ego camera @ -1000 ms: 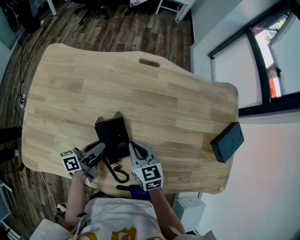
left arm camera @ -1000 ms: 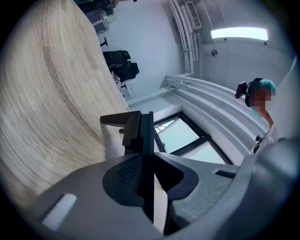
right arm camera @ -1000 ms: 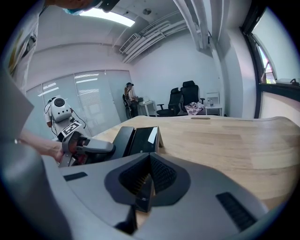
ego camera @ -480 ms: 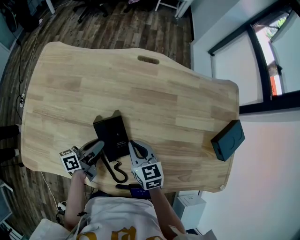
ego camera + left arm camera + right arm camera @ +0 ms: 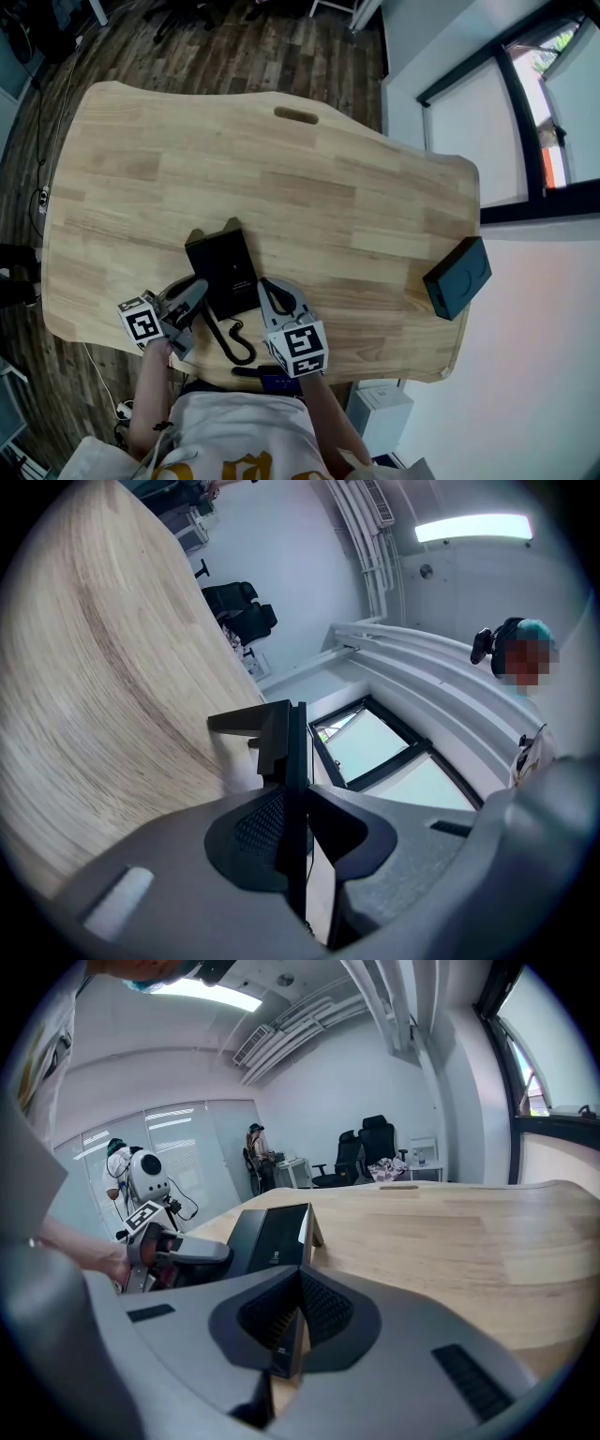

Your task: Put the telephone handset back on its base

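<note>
A slim black telephone handset [image 5: 205, 274] lies along the left side of the flat black rectangular telephone base [image 5: 234, 267], in the lower left of the head view, on the pale wooden surface [image 5: 309, 178]. Its long axis runs with the base's long side, from the near edge of the surface up the frame and leaning a little to the left; which end is the earpiece cannot be made out. The left gripper [image 5: 195, 293] reaches in from the lower left, and its fingers are clamped on the handset's near end. In the left gripper view the handset shows edge-on as a thin black plate between the two pads. The right gripper [image 5: 273, 294] sits just beside the base's lower right corner, its fingers drawn together. In the right gripper view the base lies just beyond the tips, its far end propped on a small foot. A black coiled cord [image 5: 234, 345] curls on the surface below the base, between the two grippers. A dark rectangular box [image 5: 457, 278] rests near the surface's right edge, well apart from the telephone
</note>
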`<state>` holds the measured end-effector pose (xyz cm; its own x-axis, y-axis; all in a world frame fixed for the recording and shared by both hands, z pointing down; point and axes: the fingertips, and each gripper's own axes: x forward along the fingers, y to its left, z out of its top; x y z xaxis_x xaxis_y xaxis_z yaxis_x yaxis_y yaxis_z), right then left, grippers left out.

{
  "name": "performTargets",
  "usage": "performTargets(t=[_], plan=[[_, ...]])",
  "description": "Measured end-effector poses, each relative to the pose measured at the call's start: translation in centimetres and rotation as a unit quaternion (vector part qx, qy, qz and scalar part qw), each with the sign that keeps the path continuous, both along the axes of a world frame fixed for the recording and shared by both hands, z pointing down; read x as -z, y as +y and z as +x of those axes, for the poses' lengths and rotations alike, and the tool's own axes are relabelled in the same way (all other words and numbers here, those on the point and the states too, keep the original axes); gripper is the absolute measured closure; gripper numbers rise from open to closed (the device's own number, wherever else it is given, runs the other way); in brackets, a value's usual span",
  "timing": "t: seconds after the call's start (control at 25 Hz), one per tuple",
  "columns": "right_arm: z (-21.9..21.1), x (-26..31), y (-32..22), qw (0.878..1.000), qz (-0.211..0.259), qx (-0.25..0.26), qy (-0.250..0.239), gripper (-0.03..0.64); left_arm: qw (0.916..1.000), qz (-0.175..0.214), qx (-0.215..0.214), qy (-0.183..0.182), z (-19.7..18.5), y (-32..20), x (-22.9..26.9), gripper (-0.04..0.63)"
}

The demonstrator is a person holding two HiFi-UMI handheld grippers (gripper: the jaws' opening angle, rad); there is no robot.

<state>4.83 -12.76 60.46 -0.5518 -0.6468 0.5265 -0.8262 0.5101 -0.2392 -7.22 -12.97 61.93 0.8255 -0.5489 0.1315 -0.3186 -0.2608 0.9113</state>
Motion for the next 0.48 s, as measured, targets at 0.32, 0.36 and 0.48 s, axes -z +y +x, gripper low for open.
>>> performTargets(t=[0.32,0.36,0.48], plan=[[-0.17,0.14,0.14,1.0,0.001,0.001,-0.002,0.611,0.9999,-0.014,0.009,0.003,-0.03,-0.05,-0.13,0.523],[-0.16,0.21,0.19,1.0,0.001,0.0,-0.002,0.611,0.9998,-0.016,0.01,0.003,-0.06,-0.05,-0.16,0.523],[0.09,0.28,0.42,1.0,0.003,-0.001,-0.001,0.611,0.9997,-0.021,0.013,0.003,-0.06,-0.03,-0.24,0.523]])
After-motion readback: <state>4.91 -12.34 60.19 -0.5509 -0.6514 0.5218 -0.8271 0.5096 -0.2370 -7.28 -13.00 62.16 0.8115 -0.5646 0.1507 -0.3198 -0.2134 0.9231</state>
